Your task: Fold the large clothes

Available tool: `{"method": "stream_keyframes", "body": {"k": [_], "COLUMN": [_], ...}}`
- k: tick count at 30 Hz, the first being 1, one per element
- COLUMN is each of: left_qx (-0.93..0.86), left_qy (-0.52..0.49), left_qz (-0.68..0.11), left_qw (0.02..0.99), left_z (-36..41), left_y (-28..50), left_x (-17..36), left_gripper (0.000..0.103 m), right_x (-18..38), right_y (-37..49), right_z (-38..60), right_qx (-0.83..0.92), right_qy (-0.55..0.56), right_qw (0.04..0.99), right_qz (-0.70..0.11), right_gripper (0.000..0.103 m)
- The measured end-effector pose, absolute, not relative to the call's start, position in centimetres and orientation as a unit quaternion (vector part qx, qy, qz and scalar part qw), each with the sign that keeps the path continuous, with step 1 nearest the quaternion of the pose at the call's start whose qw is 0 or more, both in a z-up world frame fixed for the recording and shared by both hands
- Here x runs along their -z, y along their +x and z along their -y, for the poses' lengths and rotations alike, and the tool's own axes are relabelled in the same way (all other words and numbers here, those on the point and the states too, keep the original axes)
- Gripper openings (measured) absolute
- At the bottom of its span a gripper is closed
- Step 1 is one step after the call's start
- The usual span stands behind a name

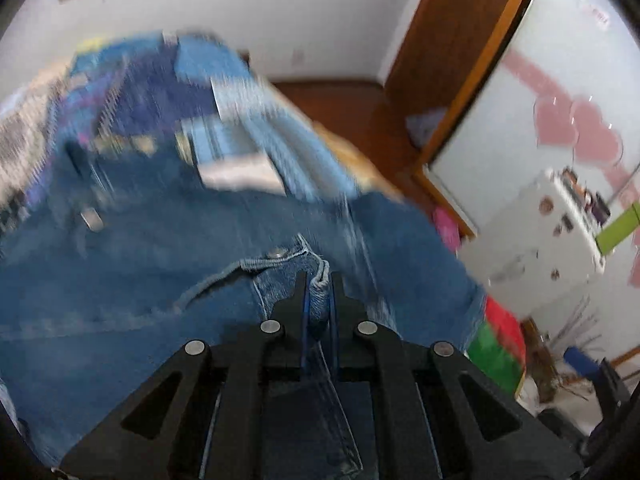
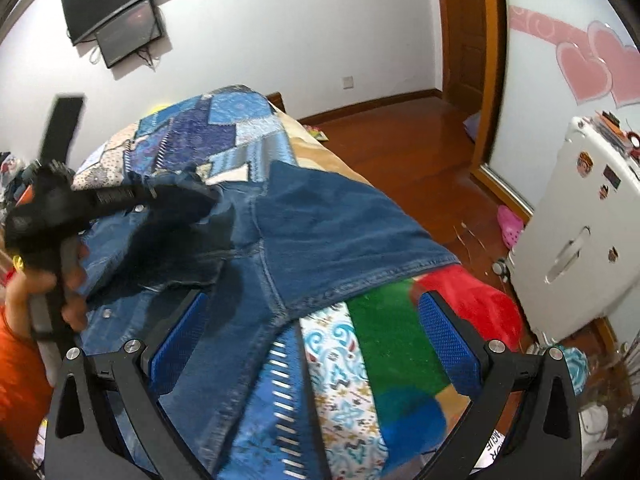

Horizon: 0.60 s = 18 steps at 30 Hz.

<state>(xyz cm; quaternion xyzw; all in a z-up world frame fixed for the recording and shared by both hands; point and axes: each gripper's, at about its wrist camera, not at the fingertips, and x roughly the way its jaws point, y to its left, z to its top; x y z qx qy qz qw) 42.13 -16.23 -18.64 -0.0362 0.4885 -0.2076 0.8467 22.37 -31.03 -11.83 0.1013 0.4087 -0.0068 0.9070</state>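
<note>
A blue denim jacket [image 2: 320, 216] lies spread on a patchwork bedspread [image 2: 216, 128]. In the left wrist view my left gripper [image 1: 318, 280] is shut on a fold of the denim jacket [image 1: 140, 280] beside a metal button [image 1: 276, 255]; the view is blurred by motion. The left gripper also shows in the right wrist view [image 2: 184, 188], held in a hand at the jacket's left part. My right gripper [image 2: 312, 300] is open, its blue pads [image 2: 448, 340] wide apart, over the jacket's near hem and the bedspread.
The bed's right edge drops to a wooden floor [image 2: 400, 140]. A white cabinet [image 2: 580, 232] stands at the right, with a wooden door frame [image 2: 488, 60] behind it. Two dark screens [image 2: 120, 12] hang on the far wall. A pink shoe [image 2: 510, 220] lies on the floor.
</note>
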Motion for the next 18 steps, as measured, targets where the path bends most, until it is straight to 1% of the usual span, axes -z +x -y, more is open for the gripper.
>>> {"method": "stream_keyframes", "body": {"k": [3, 5, 6, 7, 8, 9, 10, 14, 17, 18], "left_qx": [0.222, 0.232, 0.233, 0.231, 0.226, 0.217, 0.204, 0.170, 0.122, 0.106], "left_qy": [-0.023, 0.002, 0.013, 0.027, 0.035, 0.042, 0.046, 0.033, 0.045, 0.052], "left_qz": [-0.521, -0.530, -0.530, -0.525, -0.519, -0.510, -0.493, -0.475, -0.459, -0.452], "left_qw": [0.824, 0.816, 0.815, 0.819, 0.823, 0.831, 0.844, 0.863, 0.879, 0.884], "left_z": [17.1, 17.8, 18.1, 18.1, 17.9, 17.4, 16.4, 12.5, 9.0, 7.8], "left_y": [41.1, 40.0, 39.3, 38.5, 38.1, 37.6, 36.9, 35.7, 34.9, 34.4], "left_x": [20.5, 20.8, 20.6, 20.2, 20.0, 19.6, 18.8, 16.8, 15.9, 15.8], "left_gripper": [0.008, 0.017, 0.028, 0.042, 0.050, 0.065, 0.070, 0.072, 0.078, 0.082], "right_x": [12.6, 13.0, 13.2, 13.4, 13.5, 13.6, 13.6, 13.7, 14.2, 14.4], "right_y": [22.5, 22.7, 22.7, 22.8, 22.9, 22.9, 23.1, 23.9, 25.0, 25.3], "right_z": [31.6, 31.8, 31.9, 32.1, 32.3, 32.4, 32.6, 33.8, 35.2, 35.7], "right_qx": [0.012, 0.013, 0.013, 0.013, 0.012, 0.012, 0.012, -0.001, -0.013, -0.018], "right_qy": [0.103, 0.103, 0.104, 0.106, 0.109, 0.111, 0.114, 0.132, 0.159, 0.170], "right_qw": [0.901, 0.898, 0.897, 0.895, 0.894, 0.894, 0.894, 0.890, 0.881, 0.877], "right_qz": [-0.420, -0.428, -0.430, -0.432, -0.434, -0.434, -0.434, -0.436, -0.445, -0.449], "right_gripper": [0.103, 0.103, 0.103, 0.103, 0.103, 0.103, 0.103, 0.103, 0.103, 0.103]}}
